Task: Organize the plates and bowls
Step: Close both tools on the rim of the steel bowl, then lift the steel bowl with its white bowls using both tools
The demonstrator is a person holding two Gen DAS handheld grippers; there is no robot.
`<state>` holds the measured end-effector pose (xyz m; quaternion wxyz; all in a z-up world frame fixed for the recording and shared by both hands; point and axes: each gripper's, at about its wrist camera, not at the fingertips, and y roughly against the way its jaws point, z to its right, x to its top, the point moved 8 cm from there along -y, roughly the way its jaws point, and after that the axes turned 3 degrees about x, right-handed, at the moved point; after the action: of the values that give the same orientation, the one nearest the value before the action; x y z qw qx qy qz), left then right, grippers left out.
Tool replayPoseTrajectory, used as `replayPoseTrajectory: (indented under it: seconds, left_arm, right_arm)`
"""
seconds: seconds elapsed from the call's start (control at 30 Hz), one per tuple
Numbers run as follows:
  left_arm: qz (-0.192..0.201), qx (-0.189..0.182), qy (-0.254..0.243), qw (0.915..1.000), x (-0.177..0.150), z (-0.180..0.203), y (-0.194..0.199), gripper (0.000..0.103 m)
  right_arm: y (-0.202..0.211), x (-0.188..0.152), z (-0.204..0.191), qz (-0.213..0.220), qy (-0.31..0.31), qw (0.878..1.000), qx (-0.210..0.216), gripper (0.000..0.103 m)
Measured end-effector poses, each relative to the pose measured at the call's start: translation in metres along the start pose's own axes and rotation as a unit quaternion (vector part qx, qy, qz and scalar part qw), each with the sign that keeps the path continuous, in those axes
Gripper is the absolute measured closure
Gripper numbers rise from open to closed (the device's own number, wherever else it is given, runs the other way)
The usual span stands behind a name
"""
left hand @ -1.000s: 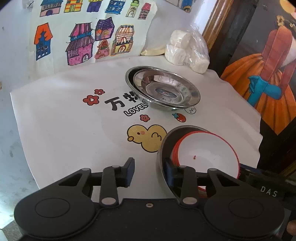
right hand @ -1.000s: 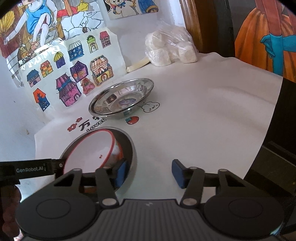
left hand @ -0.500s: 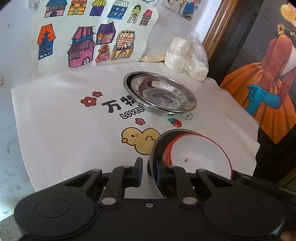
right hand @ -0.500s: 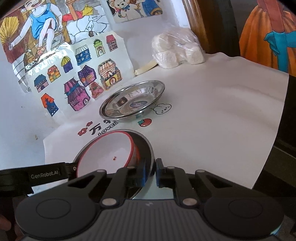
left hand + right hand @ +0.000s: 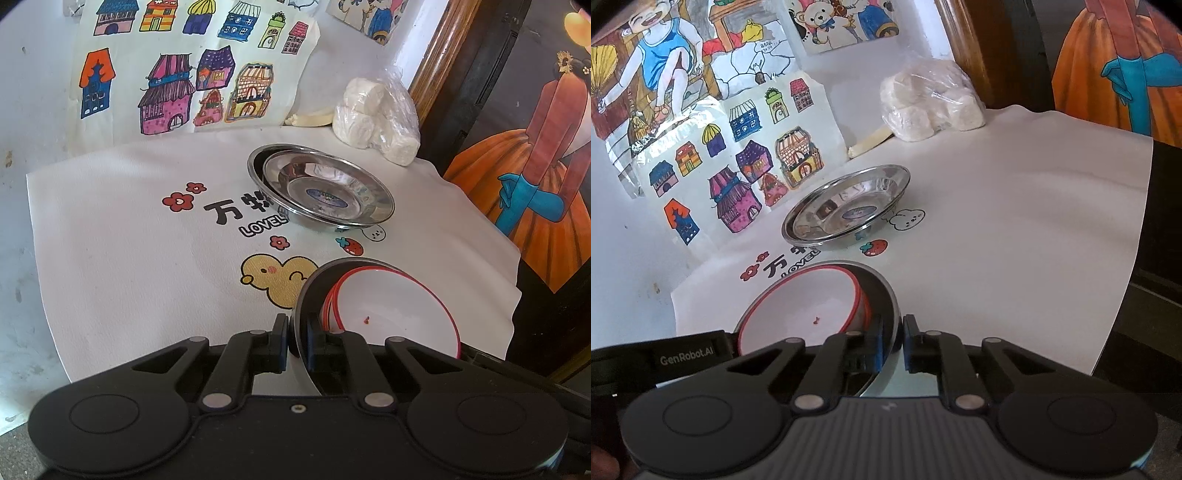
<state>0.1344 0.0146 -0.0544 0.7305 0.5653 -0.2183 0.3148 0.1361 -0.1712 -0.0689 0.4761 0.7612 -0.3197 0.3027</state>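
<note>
Right gripper (image 5: 893, 345) jaws clamp grey bowl (image 5: 892, 295) rim.

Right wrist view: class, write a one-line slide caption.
Right hand-held gripper clamps the grey plate's rim, red-rimmed white bowl inside; steel dishes beyond.

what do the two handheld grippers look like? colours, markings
Both are matte black with two round discs and silver pivot pins on angled linkage arms. The left gripper has a smooth body; its side reads "GenRobot.AI" in the right view. The right gripper has a ribbed grey body and blue pads. No cables visible.
</note>
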Motion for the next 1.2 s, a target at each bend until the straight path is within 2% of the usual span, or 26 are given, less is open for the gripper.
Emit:
replayPoseTrajectory:
  seconds: [0.43,0.8,1.2]
  left_arm:
    - [0.004,0.006,0.008,0.9999,0.001,0.001,-0.001,0.096]
    - [-0.006,-0.003,0.01,0.9999,0.006,0.004,-0.007,0.096]
    - [0.014,-0.019,0.006,0.9997,0.037,0.02,-0.011,0.096]
  right_arm:
    - [0.002,0.001,0.0,0.007,-0.013,1.0,-0.001,0.09]
    - [0.0,0.003,0.004,0.007,-0.028,1.0,-0.006,0.09]
    - [0.001,0.025,0.006,0.034,-0.032,0.999,-0.013,0.09]
